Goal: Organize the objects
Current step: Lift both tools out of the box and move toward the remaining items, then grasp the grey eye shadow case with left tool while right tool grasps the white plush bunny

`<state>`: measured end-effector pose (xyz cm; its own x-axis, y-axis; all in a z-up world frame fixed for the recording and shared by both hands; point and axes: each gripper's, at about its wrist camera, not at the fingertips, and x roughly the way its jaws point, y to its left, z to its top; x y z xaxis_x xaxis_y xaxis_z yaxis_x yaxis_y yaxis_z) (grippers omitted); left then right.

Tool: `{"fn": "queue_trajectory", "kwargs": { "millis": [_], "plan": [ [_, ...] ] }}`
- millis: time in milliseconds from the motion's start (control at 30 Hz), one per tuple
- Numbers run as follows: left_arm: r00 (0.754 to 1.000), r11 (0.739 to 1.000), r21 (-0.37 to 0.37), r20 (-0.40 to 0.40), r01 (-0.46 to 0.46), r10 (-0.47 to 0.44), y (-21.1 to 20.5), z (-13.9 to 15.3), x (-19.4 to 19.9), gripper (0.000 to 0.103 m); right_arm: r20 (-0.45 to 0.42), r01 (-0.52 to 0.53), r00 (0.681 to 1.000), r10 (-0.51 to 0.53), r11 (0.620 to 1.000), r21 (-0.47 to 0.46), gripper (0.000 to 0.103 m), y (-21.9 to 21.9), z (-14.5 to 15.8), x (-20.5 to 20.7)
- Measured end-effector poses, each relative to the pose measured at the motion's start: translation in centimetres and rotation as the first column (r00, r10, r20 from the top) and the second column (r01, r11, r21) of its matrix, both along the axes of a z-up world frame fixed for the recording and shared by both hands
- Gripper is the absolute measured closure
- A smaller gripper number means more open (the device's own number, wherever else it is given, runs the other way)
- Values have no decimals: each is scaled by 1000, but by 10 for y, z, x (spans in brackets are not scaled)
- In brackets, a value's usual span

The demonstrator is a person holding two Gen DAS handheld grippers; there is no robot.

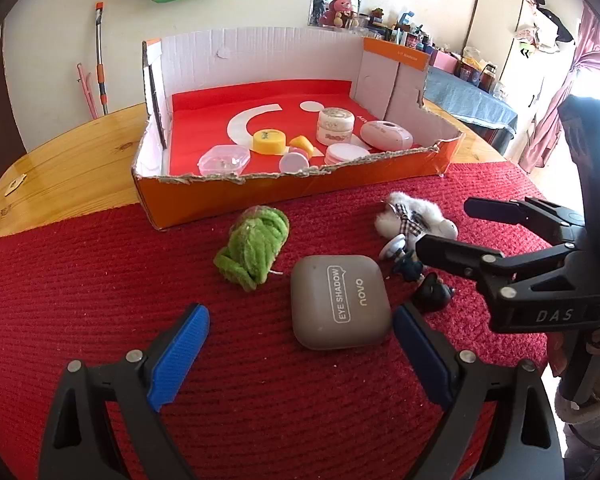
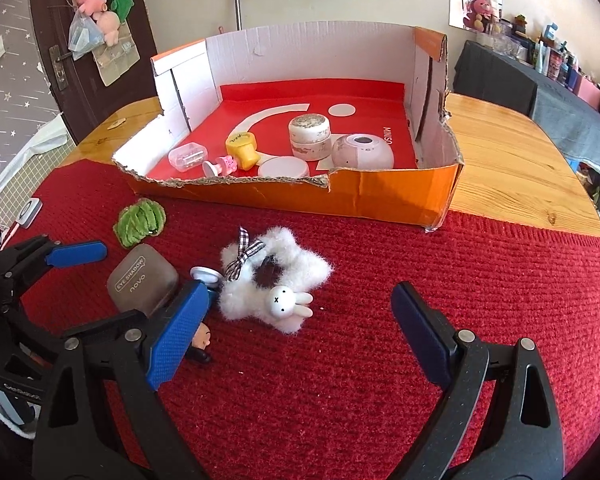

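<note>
A grey eye-shadow case [image 1: 341,301] [image 2: 143,278] lies on the red mat, just ahead of my left gripper [image 1: 302,334], which stands open with nothing between its blue pads. A green yarn bundle [image 1: 253,246] [image 2: 141,221] sits left of the case. A white fluffy rabbit charm [image 2: 274,281] [image 1: 414,216] lies right of the case, with my right gripper [image 2: 298,322] open just short of it and its fingers to either side. A small dark figurine [image 1: 431,293] [image 2: 201,340] lies by the right gripper's left finger.
An orange cardboard box [image 1: 284,188] [image 2: 380,200] with a red floor stands behind the mat and holds several jars and lids. The red mat [image 2: 460,280] covers the near part of a wooden table [image 2: 508,160]. A cluttered shelf and a cabinet stand beyond the table.
</note>
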<state>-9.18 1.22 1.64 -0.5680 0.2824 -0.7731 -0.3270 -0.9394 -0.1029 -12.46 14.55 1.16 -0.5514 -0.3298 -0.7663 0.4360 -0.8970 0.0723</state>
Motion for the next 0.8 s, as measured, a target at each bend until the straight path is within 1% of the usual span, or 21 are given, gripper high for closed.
{"fn": "queue_trajectory", "kwargs": {
  "millis": [100,233,300,400,500,567,600,633,733,767,800],
  "plan": [
    [1000,1000,6,-2,12,-12,2,0,-2,8,16,8,1000,-8,999,31,9,-3,-6,-5],
    [999,999,-10,-13,30,-30,7,-1,-2,10,16,18,1000,-18,999,38,9,2,-7,-5],
    [999,999,-13,-18,36,-36,8,-1,-3,15,6,30,1000,-30,997,66,9,6,-7,-6],
    [999,999,-14,-25,45,-46,10,-1,-4,21,13,13,1000,-14,998,65,9,9,-7,-7],
    [998,998,-6,-30,58,-58,12,-1,-3,25,-4,-8,1000,9,996,86,9,3,-6,-7],
    [997,998,-14,-37,64,-64,14,-1,-2,26,-8,-27,1000,28,995,96,9,-2,-7,-8],
    [997,998,-16,-41,65,-66,15,-1,-2,31,-8,-37,999,38,994,100,10,-4,-8,-8],
    [997,998,-14,-44,65,-66,15,-1,-2,33,-7,-43,999,44,993,106,11,-7,-10,-9],
    [996,997,-1,-47,75,-75,16,-1,0,43,-10,-61,998,62,993,102,21,-9,-10,-10],
    [996,997,6,-47,80,-79,17,-1,0,48,-10,-69,997,71,993,92,28,-10,-9,-9],
    [996,997,5,-48,79,-79,18,0,1,48,-10,-75,997,76,994,82,37,-9,-9,-9]
  ]
}}
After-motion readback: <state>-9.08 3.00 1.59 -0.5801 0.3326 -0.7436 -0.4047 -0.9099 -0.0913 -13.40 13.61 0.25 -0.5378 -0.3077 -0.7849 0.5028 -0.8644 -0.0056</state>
